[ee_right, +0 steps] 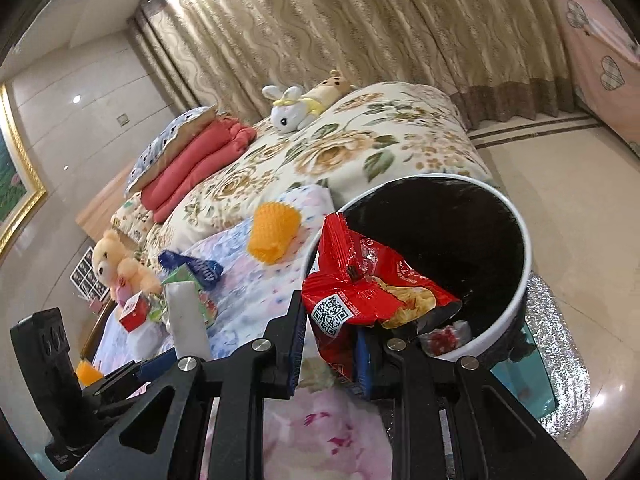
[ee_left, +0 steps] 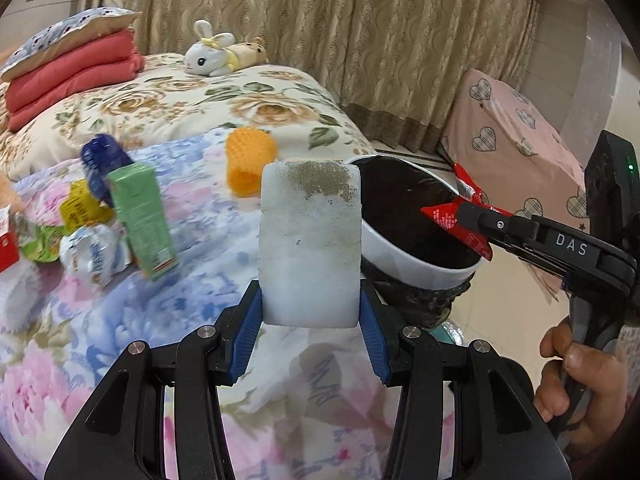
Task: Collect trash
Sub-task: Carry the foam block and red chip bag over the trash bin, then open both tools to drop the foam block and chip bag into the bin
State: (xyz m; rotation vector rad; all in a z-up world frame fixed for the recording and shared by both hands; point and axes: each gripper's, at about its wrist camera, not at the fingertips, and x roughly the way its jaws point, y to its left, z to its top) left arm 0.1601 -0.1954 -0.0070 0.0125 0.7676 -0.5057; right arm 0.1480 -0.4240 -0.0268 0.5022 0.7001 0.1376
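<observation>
Foam, a white rectangular block, sits clamped in the left hand-held gripper. The right hand-held gripper pinches a crumpled red snack wrapper over the black-lined white bin.

a home bedroom. a bed with a floral quilt fills the left wrist view, folded red blankets and a pillow stacked at ten o'clock, a plush rabbit at eleven. beige patterned curtains hang to the floor at twelve o'clock. in the right wrist view a teddy bear sits at nine o'clock, a gilt-framed picture on the wall beyond.
</observation>
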